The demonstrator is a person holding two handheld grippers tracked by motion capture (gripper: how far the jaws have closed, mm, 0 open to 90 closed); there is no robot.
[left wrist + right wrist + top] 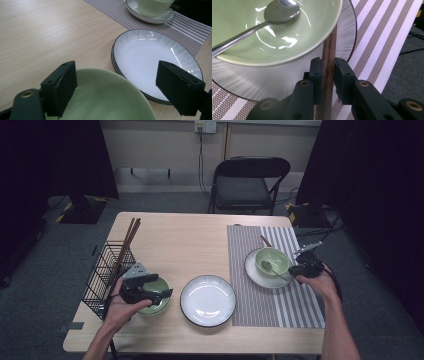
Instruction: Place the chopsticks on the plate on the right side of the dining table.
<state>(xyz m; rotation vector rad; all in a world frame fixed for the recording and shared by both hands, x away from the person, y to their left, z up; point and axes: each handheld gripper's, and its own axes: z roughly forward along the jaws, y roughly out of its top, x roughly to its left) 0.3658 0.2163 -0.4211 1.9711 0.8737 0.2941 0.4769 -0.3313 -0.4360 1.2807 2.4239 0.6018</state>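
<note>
My right gripper [327,67] is shut on a dark wooden chopstick [329,50]. The stick runs along the side of a pale green bowl [274,37], which hides its far part. A metal spoon [279,10] lies in that bowl, and the bowl stands on a white plate [274,80] on the striped placemat [374,50]. In the high view the right gripper [301,266] is just right of this bowl [272,261], and the stick's far end [265,241] pokes out behind it. My left gripper [117,77] hangs open over a second green bowl [105,100], jaws wide apart.
An empty white plate [207,300] sits mid-table between the left bowl [156,302] and the placemat [280,305]. A black wire basket [105,270] holding several chopsticks [129,240] stands at the table's left edge. A folding chair [250,182] is behind the table.
</note>
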